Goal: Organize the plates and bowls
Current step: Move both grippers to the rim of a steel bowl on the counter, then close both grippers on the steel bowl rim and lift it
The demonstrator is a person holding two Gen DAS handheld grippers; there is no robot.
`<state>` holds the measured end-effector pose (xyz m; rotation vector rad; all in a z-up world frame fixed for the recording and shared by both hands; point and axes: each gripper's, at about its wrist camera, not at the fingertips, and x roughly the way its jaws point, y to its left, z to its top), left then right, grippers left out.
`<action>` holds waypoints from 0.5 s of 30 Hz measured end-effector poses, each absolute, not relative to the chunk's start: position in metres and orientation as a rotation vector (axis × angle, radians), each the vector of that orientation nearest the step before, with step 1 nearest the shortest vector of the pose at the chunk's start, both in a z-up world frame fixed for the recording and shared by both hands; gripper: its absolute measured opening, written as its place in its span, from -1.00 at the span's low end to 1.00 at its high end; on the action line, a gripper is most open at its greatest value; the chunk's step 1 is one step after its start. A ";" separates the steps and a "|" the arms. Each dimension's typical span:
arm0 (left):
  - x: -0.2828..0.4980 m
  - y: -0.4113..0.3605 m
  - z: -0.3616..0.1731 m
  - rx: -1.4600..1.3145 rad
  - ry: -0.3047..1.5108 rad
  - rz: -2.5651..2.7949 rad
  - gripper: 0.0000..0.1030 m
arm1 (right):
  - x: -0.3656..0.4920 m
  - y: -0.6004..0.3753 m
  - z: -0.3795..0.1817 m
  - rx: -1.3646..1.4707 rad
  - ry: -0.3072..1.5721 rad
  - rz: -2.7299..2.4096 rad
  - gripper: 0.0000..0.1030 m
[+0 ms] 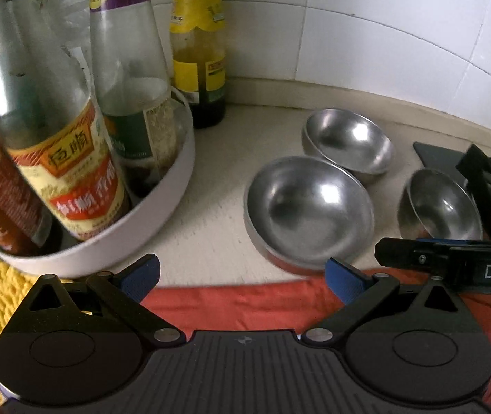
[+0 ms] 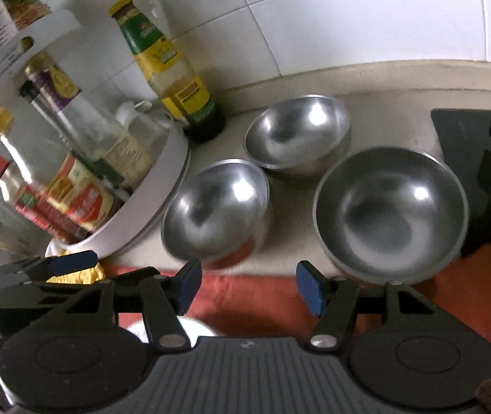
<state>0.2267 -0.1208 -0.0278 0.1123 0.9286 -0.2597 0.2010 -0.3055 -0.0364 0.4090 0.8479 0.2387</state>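
Three steel bowls [image 2: 390, 207] sit near the counter's [image 1: 217, 179] back edge, well apart from a white bottle tray [image 1: 162, 214] at its left. Red cloth [image 2: 252, 296] lies along the front edge. Left claw [image 1: 242, 276] gapes wide, empty; right claw [image 2: 248, 286] half open, empty, touching nothing.

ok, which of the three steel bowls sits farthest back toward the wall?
The bowl nearest the tiled wall, just right of the yellow-labelled bottle. The other two sit closer to the counter's front edge.

We see three shiny, smooth metal bowls [image 2: 390, 207], glossy glass bottles [image 1: 48, 131], and a matt, speckled bench [image 1: 217, 179].
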 end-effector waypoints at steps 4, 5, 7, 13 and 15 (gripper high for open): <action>0.245 -0.123 -0.036 0.128 0.948 -0.259 0.99 | 0.220 -0.306 -0.039 0.456 0.865 0.229 0.11; 0.249 -0.124 -0.039 0.122 0.959 -0.272 0.99 | 0.226 -0.306 -0.041 0.468 0.869 0.224 0.11; 0.256 -0.128 -0.043 0.123 0.969 -0.291 0.99 | 0.235 -0.305 -0.045 0.488 0.882 0.219 0.11; 0.270 -0.139 -0.054 0.138 0.986 -0.349 0.93 | 0.255 -0.296 -0.049 0.476 0.887 0.228 0.01; 0.274 -0.139 -0.056 0.133 0.991 -0.361 0.79 | 0.261 -0.295 -0.049 0.471 0.893 0.222 -0.04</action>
